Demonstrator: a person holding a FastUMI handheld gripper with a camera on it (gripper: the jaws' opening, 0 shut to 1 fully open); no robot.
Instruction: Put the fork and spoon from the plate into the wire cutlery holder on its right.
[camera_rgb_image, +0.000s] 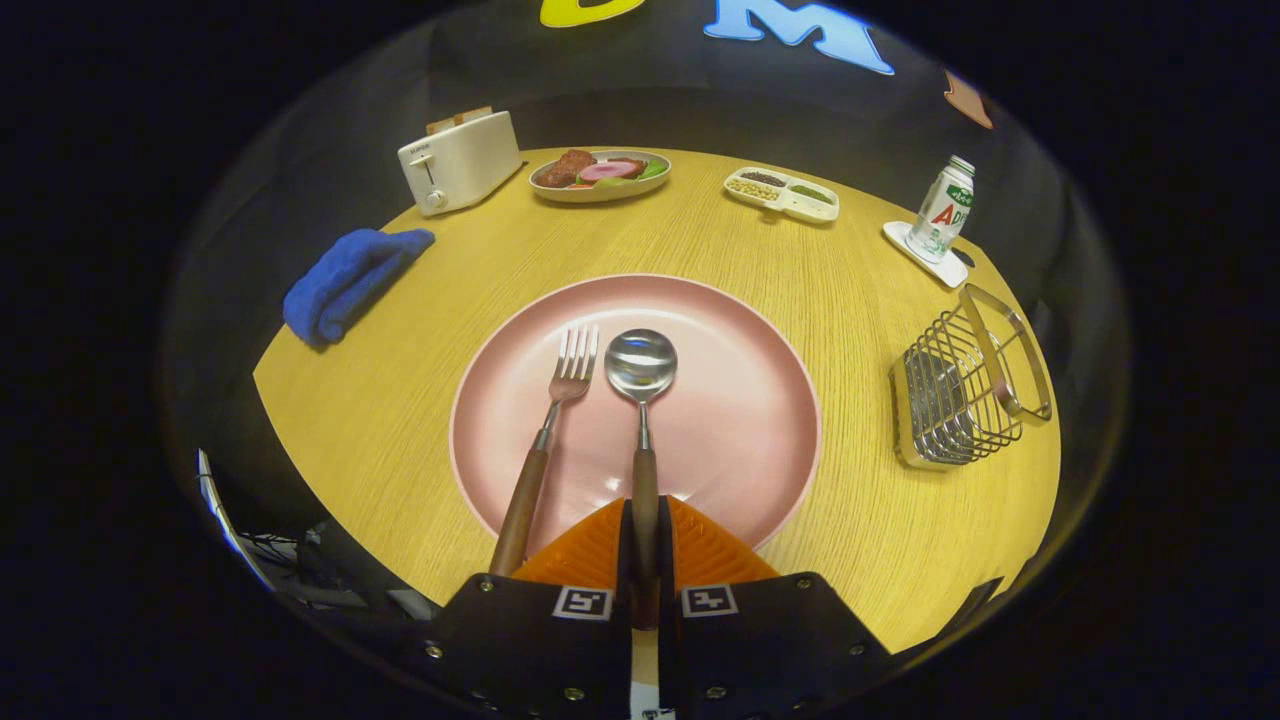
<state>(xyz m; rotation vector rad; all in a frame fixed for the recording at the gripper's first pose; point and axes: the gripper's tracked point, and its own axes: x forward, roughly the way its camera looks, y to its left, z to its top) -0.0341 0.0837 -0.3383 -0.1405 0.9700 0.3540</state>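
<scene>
A pink plate (740, 420) lies on the round wooden table just ahead of my fingers. On it rest a fork (548, 425) and a spoon (641, 400), side by side, both with brown wooden handles pointing toward me. My gripper (645, 515) is shut on the spoon's handle, which runs between the two fingers; the spoon's bowl rests near the plate's middle. The fork lies just left of the fingers, its handle end over the plate's near rim. The wire cutlery holder (965, 385) stands to the right of the plate, with nothing seen inside it.
Beyond the plate are a white toaster (460, 160), a plate of food (600, 175), a divided white dish (782, 193) and a small bottle (942, 212) on a coaster. A blue cloth (345, 280) lies at the table's left edge.
</scene>
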